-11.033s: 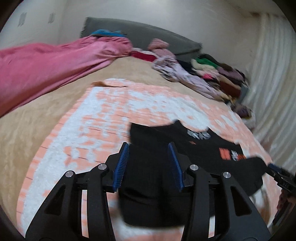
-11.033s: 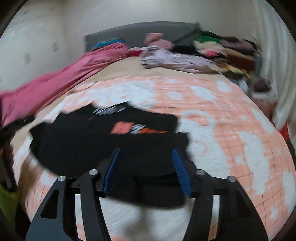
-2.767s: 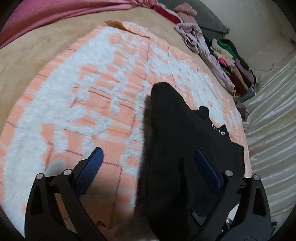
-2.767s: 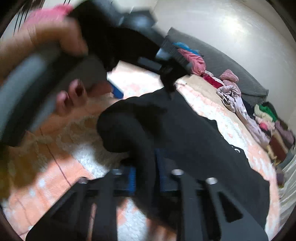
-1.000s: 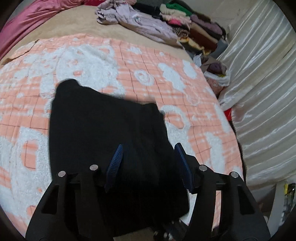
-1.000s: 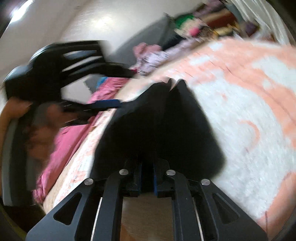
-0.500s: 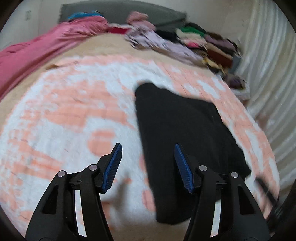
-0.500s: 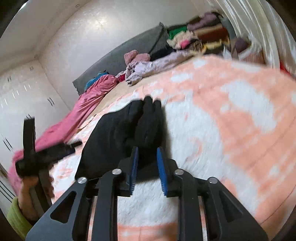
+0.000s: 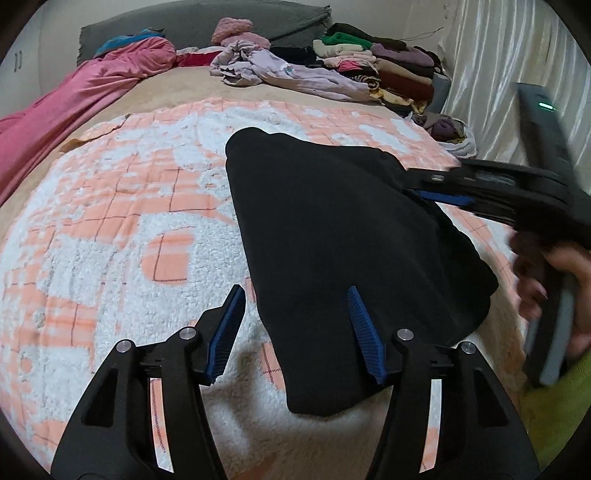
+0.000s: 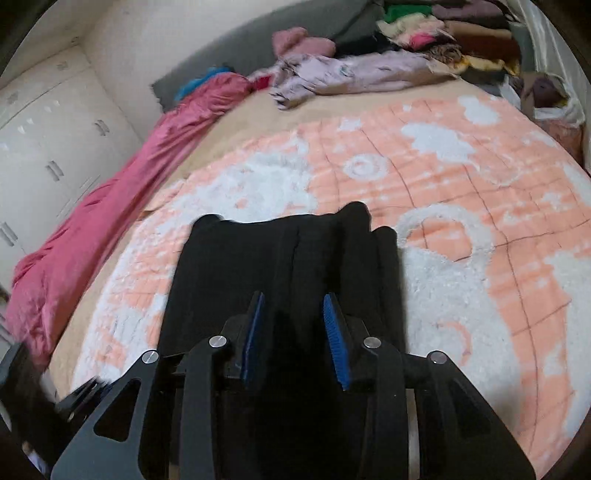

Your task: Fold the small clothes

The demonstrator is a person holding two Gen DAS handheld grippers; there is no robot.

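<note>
A black garment (image 9: 332,236) lies folded into a long shape on the orange-and-white blanket (image 9: 110,229); it also shows in the right wrist view (image 10: 258,266). My left gripper (image 9: 295,325) is open and empty, just above the garment's near left edge. My right gripper (image 10: 293,325) is open with nothing between its pads, hovering over the garment's near end. In the left wrist view the right gripper (image 9: 439,192) reaches in from the right at the garment's far right edge.
A pink duvet (image 9: 66,107) lies along the left. A lilac garment (image 9: 288,74) and a pile of clothes (image 9: 376,62) sit at the far end by the grey headboard (image 9: 192,18). White wardrobes (image 10: 48,140) stand on the left, a curtain (image 9: 517,74) on the right.
My right gripper has opened and let go of the black garment, which now lies flat. My left gripper has stayed open and moved nearer the garment's left edge.
</note>
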